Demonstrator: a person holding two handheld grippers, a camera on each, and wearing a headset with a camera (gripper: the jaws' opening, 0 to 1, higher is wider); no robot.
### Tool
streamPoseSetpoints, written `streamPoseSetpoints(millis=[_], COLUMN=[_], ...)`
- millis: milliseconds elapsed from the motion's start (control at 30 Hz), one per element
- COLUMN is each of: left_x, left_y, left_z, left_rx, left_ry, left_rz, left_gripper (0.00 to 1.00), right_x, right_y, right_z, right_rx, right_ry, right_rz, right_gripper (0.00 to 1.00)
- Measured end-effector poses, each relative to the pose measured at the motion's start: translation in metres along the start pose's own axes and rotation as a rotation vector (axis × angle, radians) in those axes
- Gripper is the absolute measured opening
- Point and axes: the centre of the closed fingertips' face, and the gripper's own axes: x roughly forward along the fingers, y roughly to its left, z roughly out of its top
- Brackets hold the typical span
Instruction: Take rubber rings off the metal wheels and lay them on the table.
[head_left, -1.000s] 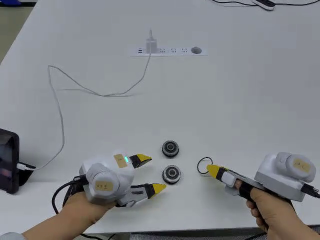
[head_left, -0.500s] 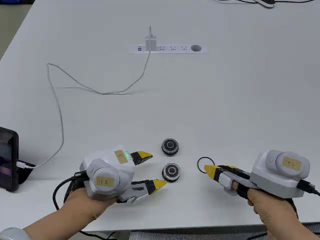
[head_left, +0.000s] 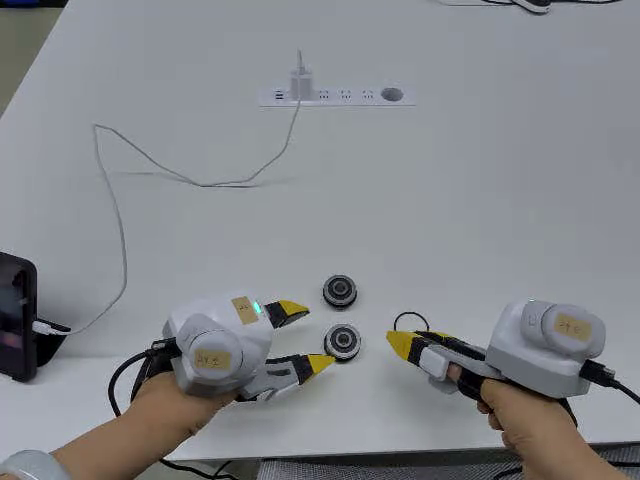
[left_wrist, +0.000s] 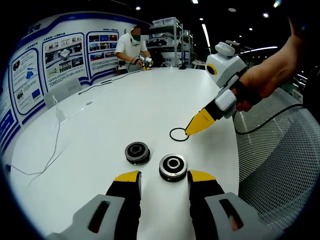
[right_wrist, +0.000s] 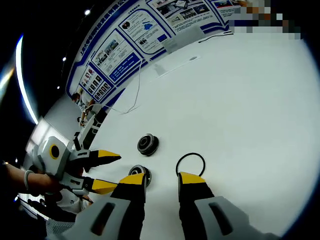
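Lying flat on the white surface (head_left: 500, 200), a thin black rubber ring (head_left: 408, 321) rests free of any wheel, just to the right of two small metal wheels near the front edge. The near wheel (head_left: 343, 341) shows a bright silvery rim in the left gripper view, while the far wheel (head_left: 340, 291) looks dark around its outside. Both lie flat, close together but not touching. The left tongs (head_left: 307, 336) are spread wide and hold nothing. Their yellow tips sit low over the surface, with the near wheel just ahead of the gap and not gripped. The right tongs (head_left: 402, 346) are parted too, with nothing between them. One yellow tip sits right at the edge of the ring, and I cannot tell whether it touches the rubber. Farther back a white power strip (head_left: 335, 97) lies on the surface with a charger (head_left: 300, 80) plugged in, its thin cable (head_left: 150, 168) looping off to a dark device (head_left: 15, 320) at the left edge.
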Motion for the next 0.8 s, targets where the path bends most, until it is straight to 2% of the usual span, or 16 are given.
streamPoseSetpoints(millis=[367, 800], left_x=[0.008, 0.020], left_y=[-0.006, -0.008], left_z=[0.009, 0.009], left_rx=[0.003, 0.032], left_ry=[-0.013, 0.008], left_rz=[-0.019, -0.038], left_gripper=[0.32, 0.22], right_x=[0.009, 0.011], right_y=[0.021, 0.027], right_z=[-0.007, -0.012], right_rx=[-0.001, -0.001], right_ry=[0.021, 0.036], right_rz=[0.054, 0.076], right_gripper=[0.22, 0.21])
